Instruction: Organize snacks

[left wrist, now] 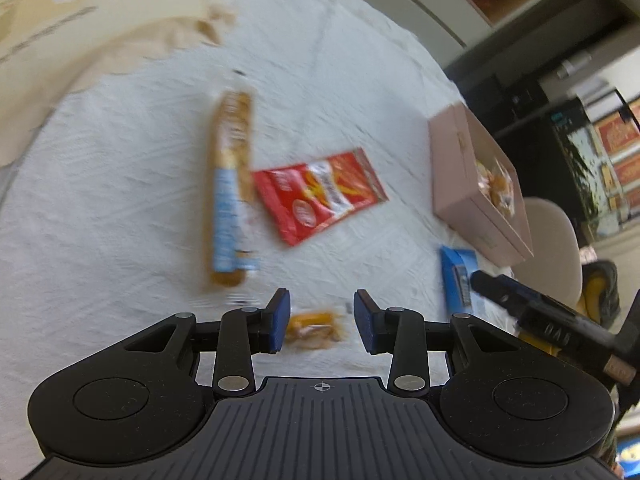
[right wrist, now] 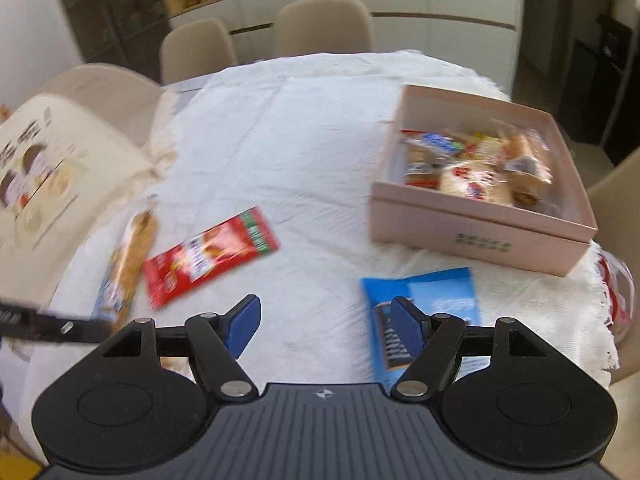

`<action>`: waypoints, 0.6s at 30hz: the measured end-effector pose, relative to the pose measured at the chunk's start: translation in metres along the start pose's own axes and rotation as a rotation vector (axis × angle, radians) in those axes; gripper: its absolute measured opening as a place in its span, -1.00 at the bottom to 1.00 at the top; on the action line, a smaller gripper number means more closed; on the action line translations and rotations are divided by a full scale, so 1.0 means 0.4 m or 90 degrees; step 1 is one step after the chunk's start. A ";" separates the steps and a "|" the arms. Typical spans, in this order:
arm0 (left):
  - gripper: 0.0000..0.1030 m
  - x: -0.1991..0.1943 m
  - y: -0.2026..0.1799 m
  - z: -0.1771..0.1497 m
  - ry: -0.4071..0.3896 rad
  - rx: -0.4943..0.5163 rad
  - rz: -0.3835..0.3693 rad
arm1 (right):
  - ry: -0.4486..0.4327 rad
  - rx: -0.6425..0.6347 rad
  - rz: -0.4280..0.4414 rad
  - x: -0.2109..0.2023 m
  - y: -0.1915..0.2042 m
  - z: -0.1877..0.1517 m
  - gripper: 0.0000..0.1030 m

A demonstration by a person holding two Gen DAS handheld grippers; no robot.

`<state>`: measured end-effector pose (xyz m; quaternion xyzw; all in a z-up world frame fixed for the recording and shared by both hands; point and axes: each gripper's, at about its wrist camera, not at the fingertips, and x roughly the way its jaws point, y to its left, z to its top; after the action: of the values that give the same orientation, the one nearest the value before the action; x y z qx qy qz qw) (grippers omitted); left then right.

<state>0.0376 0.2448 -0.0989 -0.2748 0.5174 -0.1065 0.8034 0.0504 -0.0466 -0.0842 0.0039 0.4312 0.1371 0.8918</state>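
Note:
My left gripper point(left wrist: 322, 318) hangs open just over the white tablecloth. A small orange wrapped snack point(left wrist: 316, 324) lies between its blue pads, which do not press on it. Beyond it lie a long orange and light-blue snack pack point(left wrist: 232, 188) and a red packet point(left wrist: 320, 196). My right gripper point(right wrist: 324, 324) is open and holds nothing. A blue packet point(right wrist: 432, 296) lies flat under its right finger. The pink box point(right wrist: 480, 236) stands beyond the blue packet at the right, with several wrapped snacks point(right wrist: 472, 168) inside. The red packet point(right wrist: 208, 256) and the long pack point(right wrist: 128, 264) lie to the left.
A cream printed bag point(right wrist: 40, 184) lies at the table's left side. Beige chairs point(right wrist: 324, 24) stand behind the round table. A red and white packet point(right wrist: 616, 292) hangs at the table's right edge. Bare tablecloth point(right wrist: 300, 140) spreads between the box and the bag.

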 end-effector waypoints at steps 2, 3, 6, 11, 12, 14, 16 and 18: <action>-0.23 0.018 -0.033 0.005 0.014 0.024 -0.003 | -0.006 -0.015 -0.013 -0.012 0.013 -0.022 0.40; -0.23 0.027 -0.049 0.008 0.021 0.035 -0.005 | -0.007 -0.019 -0.021 -0.013 0.013 -0.029 0.40; -0.23 0.060 -0.094 0.011 0.037 0.063 -0.012 | -0.005 -0.005 -0.038 -0.023 -0.006 -0.056 0.40; -0.24 0.124 -0.161 0.017 0.068 0.079 -0.026 | -0.037 0.050 -0.072 -0.071 -0.087 -0.095 0.40; -0.25 0.137 -0.171 0.021 0.074 0.079 -0.025 | -0.053 0.064 -0.090 -0.085 -0.110 -0.102 0.40; -0.26 0.163 -0.195 0.032 0.079 0.078 -0.013 | -0.093 0.110 -0.139 -0.112 -0.172 -0.119 0.40; -0.32 0.185 -0.217 0.042 0.078 0.068 0.003 | -0.129 0.180 -0.194 -0.135 -0.257 -0.145 0.40; -0.34 0.204 -0.234 0.050 0.069 0.043 0.019 | -0.152 0.268 -0.235 -0.145 -0.369 -0.184 0.40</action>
<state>0.1021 0.1370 -0.1042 -0.2337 0.5606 -0.1264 0.7843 -0.0049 -0.2111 -0.1043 0.1260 0.3356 -0.1212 0.9256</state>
